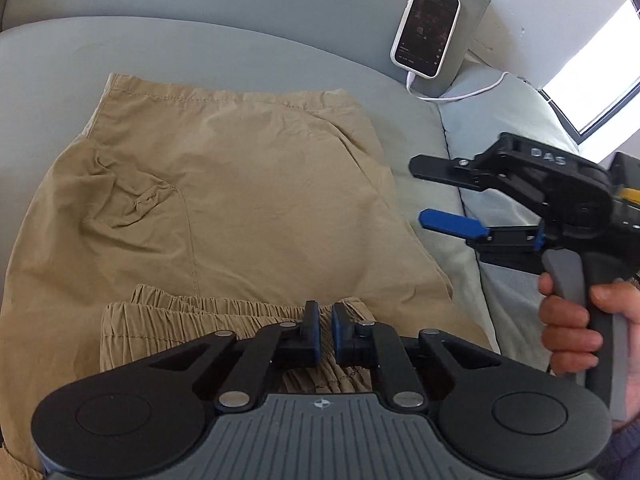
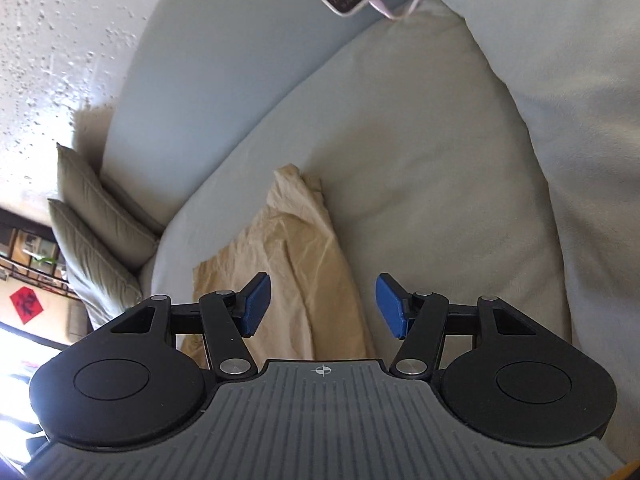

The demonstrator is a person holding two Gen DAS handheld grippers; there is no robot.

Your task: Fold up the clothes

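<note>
One fold seems done at most: the shorts lie flat on the sofa below the phone, left hand-held gripper nearly closed at their waistband, right hand-held gripper open beside them, folds remaining.

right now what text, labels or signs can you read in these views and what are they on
"DAS": raised letters on the body of the right gripper.
Phone screen: lines of text, too small to read.
Red square wall sign: one dark character, too blurred to read.
Nothing else legible.
</note>
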